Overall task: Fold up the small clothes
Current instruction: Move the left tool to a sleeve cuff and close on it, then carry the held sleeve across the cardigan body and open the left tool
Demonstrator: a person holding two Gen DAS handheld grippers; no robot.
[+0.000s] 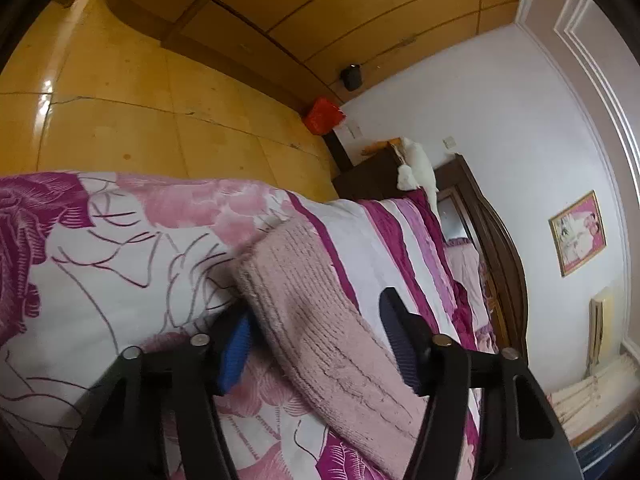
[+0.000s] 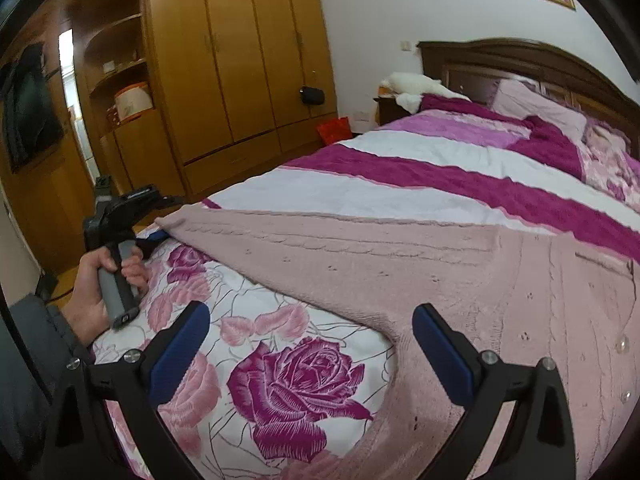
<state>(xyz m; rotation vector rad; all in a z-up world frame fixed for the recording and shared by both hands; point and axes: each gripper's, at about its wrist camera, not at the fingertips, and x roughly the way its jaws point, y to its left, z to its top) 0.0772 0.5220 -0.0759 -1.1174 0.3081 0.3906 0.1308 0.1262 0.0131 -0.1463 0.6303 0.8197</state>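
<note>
Pink knitted cardigan (image 2: 420, 272) lies spread on the bed's floral quilt (image 2: 304, 384). Left claw (image 1: 316, 336) straddles the sleeve (image 1: 320, 320), pads not yet pressing. Right claw (image 2: 312, 360) stands apart, empty, at the hem. Risk: the loose knit slips out, or quilt is pinched too.

Wooden wardrobe (image 2: 240, 60) along wall; red bag (image 2: 334, 130) at base; framed picture (image 1: 578, 232) on wall; dark headboard (image 2: 520, 64).

Left tongs (image 1: 316, 344) straddle pink knit sleeve (image 1: 320, 320) on bedspread (image 1: 120, 240).
</note>
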